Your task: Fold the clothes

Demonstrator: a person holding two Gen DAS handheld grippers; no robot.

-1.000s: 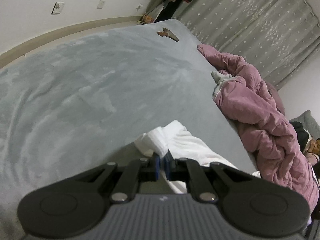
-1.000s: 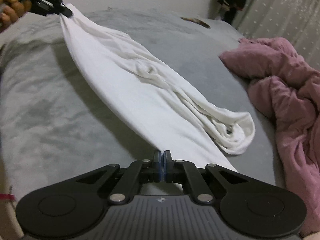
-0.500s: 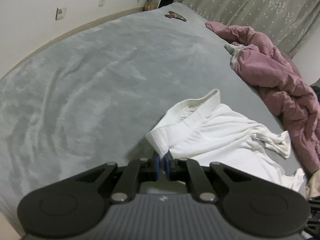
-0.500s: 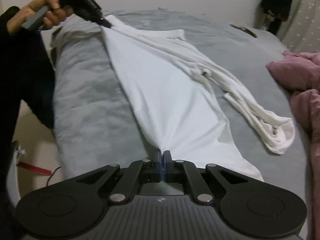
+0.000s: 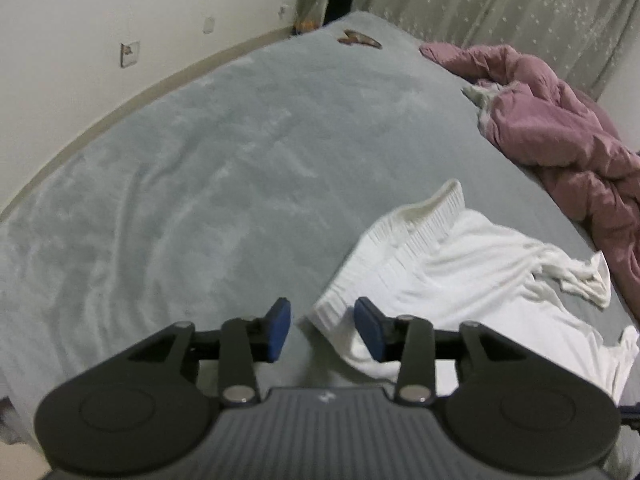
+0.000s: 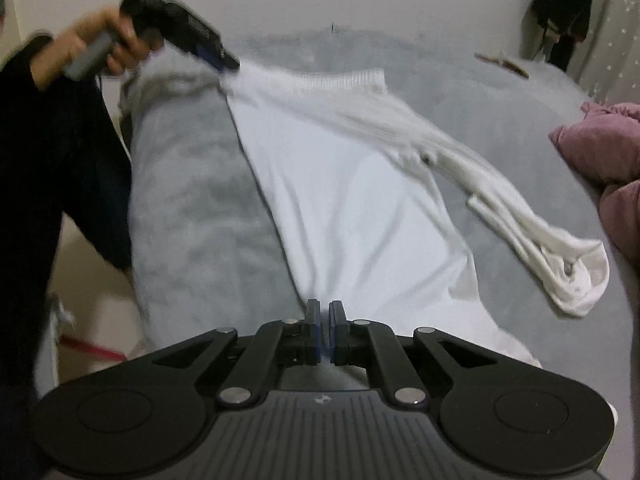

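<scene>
- Fabric of the white garment [image 6: 352, 208] lay spread on the grey bed cover [image 5: 192, 184], ribbed hem toward 12 o'clock in the right wrist view, bunched sleeve trailing to 4 o'clock.
- Left gripper [image 5: 322, 326] tongs were opening; the hem corner sat between the pads, unpressed.
- Right gripper [image 6: 324, 330] tongs were together, clamped on the near edge of the cloth.
- Risk, as I judged it: with one corner freed and the other pinched, any pull could drag the cloth askew and wrinkle it (plush cover likely grips).
- Pink duvet [image 5: 560, 128] lay heaped at 2 o'clock, dotted curtain [image 5: 500, 8] behind, and a pale wall at 10 o'clock.
</scene>
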